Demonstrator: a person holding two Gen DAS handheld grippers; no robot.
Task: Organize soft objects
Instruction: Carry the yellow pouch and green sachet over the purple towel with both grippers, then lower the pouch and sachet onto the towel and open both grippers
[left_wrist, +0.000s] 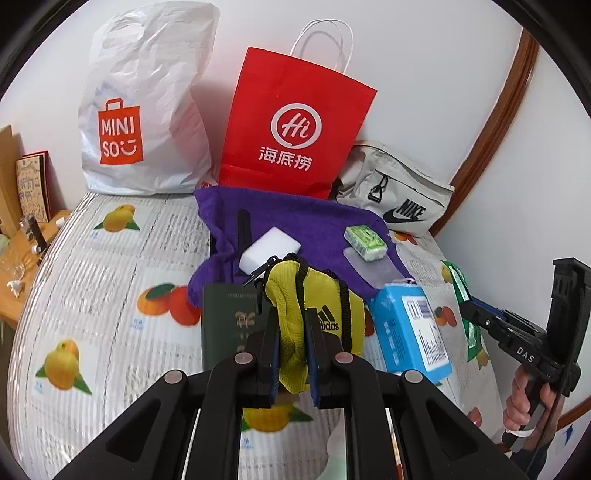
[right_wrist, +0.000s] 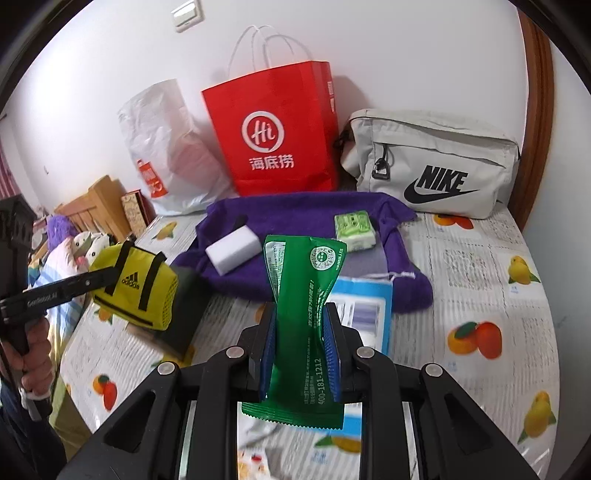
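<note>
Fruit-printed plastic covers the whole table (right_wrist: 480, 273), oranges and yellow citrus all over it. Against the white wall at the back stand three bags in a row: a white MINISO plastic bag (left_wrist: 147, 110), a red paper bag (left_wrist: 295, 122) with white twine handles, and a beige Nike pouch (right_wrist: 432, 162) lying on its side, right up beside the red one.

In front of the red bag a purple towel (right_wrist: 295, 218) is spread flat. Sitting on it are a white sponge block (right_wrist: 232, 251) and a small green tissue pack (right_wrist: 354, 225), well apart from each other. At the towel's near edge there's a blue packet (left_wrist: 410, 328), and a dark green passport-looking booklet (left_wrist: 229, 317) lies by the other corner.

Now the held stuff. The left gripper (left_wrist: 291, 350) is pinched tight on a little yellow Adidas bag (left_wrist: 321, 306), which hangs lifted off the table, black straps looping over it. The right gripper (right_wrist: 299, 350) is clamped on a green foil sachet (right_wrist: 306, 288), squeezing its middle so the top flares out, held up over the blue packet. A hand (left_wrist: 524, 398) wraps the right gripper's handle.
</note>
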